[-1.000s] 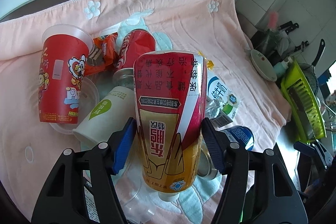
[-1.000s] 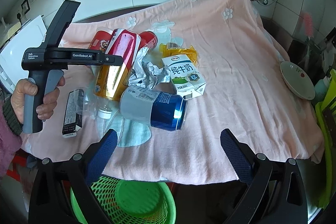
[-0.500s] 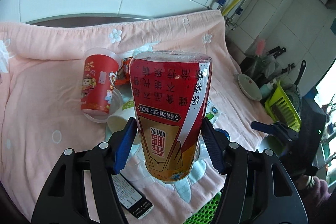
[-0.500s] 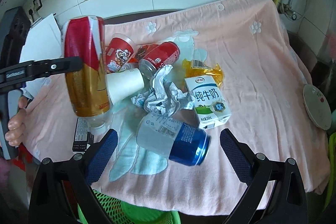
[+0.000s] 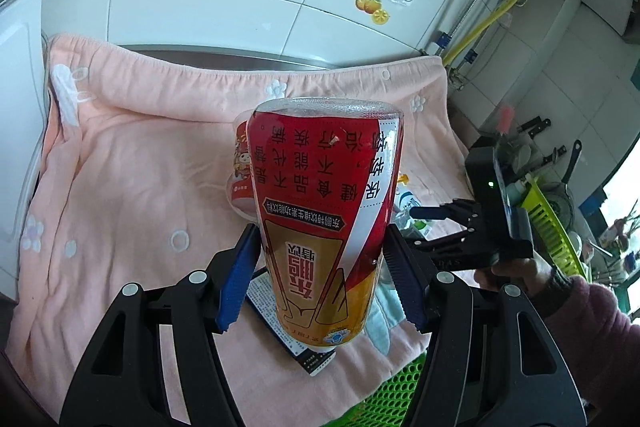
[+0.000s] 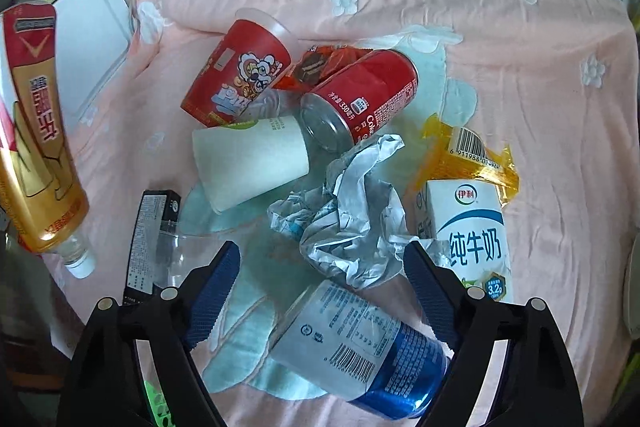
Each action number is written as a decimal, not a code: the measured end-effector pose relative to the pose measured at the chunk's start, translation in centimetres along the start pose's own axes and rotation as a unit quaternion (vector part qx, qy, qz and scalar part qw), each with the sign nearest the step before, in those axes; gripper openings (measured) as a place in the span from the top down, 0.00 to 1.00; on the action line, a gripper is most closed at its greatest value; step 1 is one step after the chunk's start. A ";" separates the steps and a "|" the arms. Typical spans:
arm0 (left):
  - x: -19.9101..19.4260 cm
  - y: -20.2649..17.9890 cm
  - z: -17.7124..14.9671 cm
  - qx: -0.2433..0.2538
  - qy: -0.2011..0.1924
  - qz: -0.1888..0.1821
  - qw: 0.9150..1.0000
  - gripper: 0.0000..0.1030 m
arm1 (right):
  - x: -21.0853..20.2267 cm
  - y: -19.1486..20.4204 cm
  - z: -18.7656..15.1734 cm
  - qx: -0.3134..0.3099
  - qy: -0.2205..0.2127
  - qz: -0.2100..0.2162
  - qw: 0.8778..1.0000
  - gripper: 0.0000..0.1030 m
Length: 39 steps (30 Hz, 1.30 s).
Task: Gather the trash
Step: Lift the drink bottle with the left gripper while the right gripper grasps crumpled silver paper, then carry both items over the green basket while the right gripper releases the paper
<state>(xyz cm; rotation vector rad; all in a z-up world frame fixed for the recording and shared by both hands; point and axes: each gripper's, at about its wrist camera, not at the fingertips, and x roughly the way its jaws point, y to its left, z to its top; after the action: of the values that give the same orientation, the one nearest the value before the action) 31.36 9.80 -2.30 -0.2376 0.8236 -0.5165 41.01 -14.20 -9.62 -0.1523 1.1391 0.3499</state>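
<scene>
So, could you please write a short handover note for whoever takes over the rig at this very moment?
Left gripper: jaws shut on the red-and-gold drink bottle, held cap-down, off the cloth, above the table's front edge near the green basket.
Right gripper: jaws closing, nothing pressed yet; the blue can lies between them, crumpled paper just beyond.
On the pink cloth: red paper cup, white paper cup, red cola can, orange snack wrapper, yellow wrapper, milk carton, black box.
Done: bottle picked up.
Left: drop the bottle into the basket, then clear the rest.
</scene>
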 end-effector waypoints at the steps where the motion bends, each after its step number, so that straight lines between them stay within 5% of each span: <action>1: -0.1 0.1 -0.2 -0.001 0.001 0.000 1.000 0.40 | 0.5 0.0 0.2 -0.003 0.009 0.002 1.000 0.21; 16: -1.7 1.0 -1.4 -0.007 0.002 -0.001 1.000 0.40 | 6.0 -0.8 2.3 -0.031 0.077 -0.030 0.996 0.22; 20: -2.0 1.1 -1.7 -0.009 0.001 -0.001 1.000 0.40 | 6.2 -1.8 2.6 -0.013 0.075 -0.031 0.997 0.43; 27: -2.1 0.4 -2.2 -0.011 0.003 -0.004 1.000 0.40 | 3.9 -2.7 2.6 0.010 0.039 -0.024 0.999 0.72; 39: -4.0 -3.4 -4.1 -0.005 -0.008 -0.022 1.000 0.40 | -5.5 0.7 -0.7 0.000 -0.072 0.012 0.997 0.75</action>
<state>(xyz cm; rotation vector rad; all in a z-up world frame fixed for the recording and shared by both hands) 24.85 8.97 -1.14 -0.2689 0.8069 -0.5522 38.11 -14.87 -4.90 -0.1116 0.9993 0.3763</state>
